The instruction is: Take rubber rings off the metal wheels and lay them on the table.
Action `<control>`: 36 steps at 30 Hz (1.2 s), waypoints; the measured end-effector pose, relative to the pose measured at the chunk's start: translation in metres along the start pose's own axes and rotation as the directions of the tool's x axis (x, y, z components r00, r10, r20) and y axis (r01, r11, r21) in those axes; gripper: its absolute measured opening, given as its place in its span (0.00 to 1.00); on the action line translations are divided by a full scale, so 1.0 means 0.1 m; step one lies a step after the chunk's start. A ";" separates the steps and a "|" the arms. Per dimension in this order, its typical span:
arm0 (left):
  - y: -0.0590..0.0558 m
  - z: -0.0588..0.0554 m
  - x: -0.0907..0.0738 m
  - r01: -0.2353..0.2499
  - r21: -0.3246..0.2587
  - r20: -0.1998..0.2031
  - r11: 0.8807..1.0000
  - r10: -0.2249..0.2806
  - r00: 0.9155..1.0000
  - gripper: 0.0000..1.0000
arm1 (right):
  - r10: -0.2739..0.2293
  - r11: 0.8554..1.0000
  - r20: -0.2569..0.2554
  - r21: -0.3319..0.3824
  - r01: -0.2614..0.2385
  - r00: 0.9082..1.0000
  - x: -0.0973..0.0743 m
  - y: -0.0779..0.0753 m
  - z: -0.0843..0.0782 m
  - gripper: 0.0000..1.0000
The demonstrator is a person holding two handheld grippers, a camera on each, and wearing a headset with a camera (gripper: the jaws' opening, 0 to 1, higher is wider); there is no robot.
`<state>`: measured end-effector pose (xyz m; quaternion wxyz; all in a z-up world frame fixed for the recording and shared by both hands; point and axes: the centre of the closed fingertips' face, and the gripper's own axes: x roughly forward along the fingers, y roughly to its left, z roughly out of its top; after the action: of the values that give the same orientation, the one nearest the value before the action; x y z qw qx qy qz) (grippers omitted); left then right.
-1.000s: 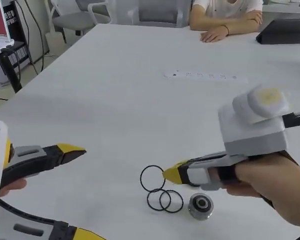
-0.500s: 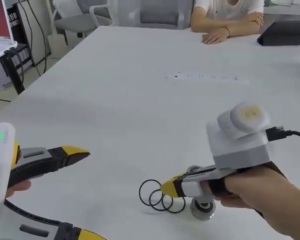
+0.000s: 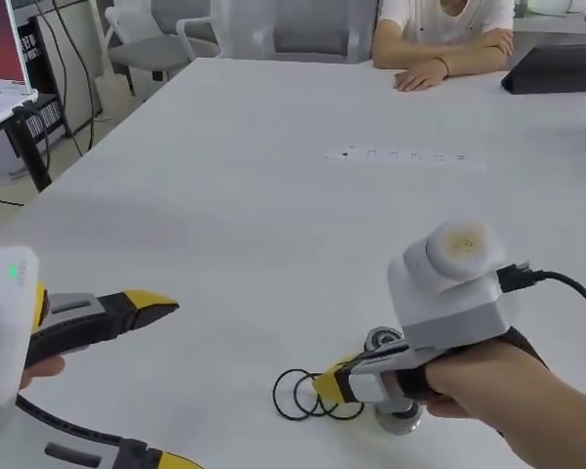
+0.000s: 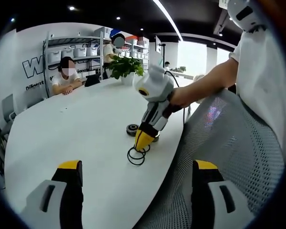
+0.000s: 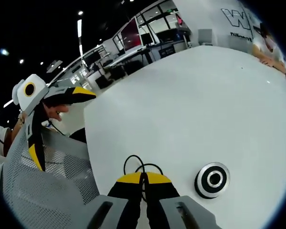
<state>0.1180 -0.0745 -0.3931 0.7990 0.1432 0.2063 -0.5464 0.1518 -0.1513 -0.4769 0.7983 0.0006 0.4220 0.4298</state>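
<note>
My right gripper (image 3: 324, 387) is low over the table at the near right, shut on a black rubber ring (image 3: 291, 395) that lies against two more rings (image 3: 334, 408). In its own view the right gripper (image 5: 144, 177) pinches the ring (image 5: 132, 162) at the tip. One metal wheel (image 3: 381, 341) stands just behind the gripper; another wheel (image 3: 402, 421) sits under the hand. My left gripper (image 3: 171, 381) hangs open at the near left, apart from the rings. From the left gripper (image 4: 138, 167) I see the right gripper (image 4: 145, 139) on the rings (image 4: 136, 156).
The white table (image 3: 273, 195) stretches far ahead with a row of small marks (image 3: 405, 153). A person sits at the far edge with an arm (image 3: 439, 61) on the table. A dark case (image 3: 552, 66) lies far right. A mesh chair back (image 4: 214, 143) is near.
My right gripper has come down and toward me, drawing the large ring in against the other two rings. The left gripper has hardly moved. The camera shifted slightly.
</note>
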 end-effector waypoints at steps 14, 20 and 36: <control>0.01 -0.01 0.00 -0.016 -0.007 -0.006 1.000 0.016 1.000 0.93 | -0.035 0.998 -0.019 -0.053 0.034 0.999 0.04 -0.07 -0.03 0.00; -0.01 0.00 0.00 -0.014 0.001 -0.011 1.000 0.014 1.000 0.93 | -0.049 0.994 -0.016 -0.101 0.048 0.999 0.02 -0.06 0.01 0.03; 0.00 -0.03 0.00 -0.004 0.010 -0.035 1.000 0.005 0.999 0.94 | -0.044 0.997 0.066 -0.068 0.048 0.997 -0.20 -0.11 0.25 0.12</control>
<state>0.1176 -0.0736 -0.3959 0.7958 0.1569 0.2172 -0.5430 0.1706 -0.1625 -0.4508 0.8207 -0.0229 0.3807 0.4255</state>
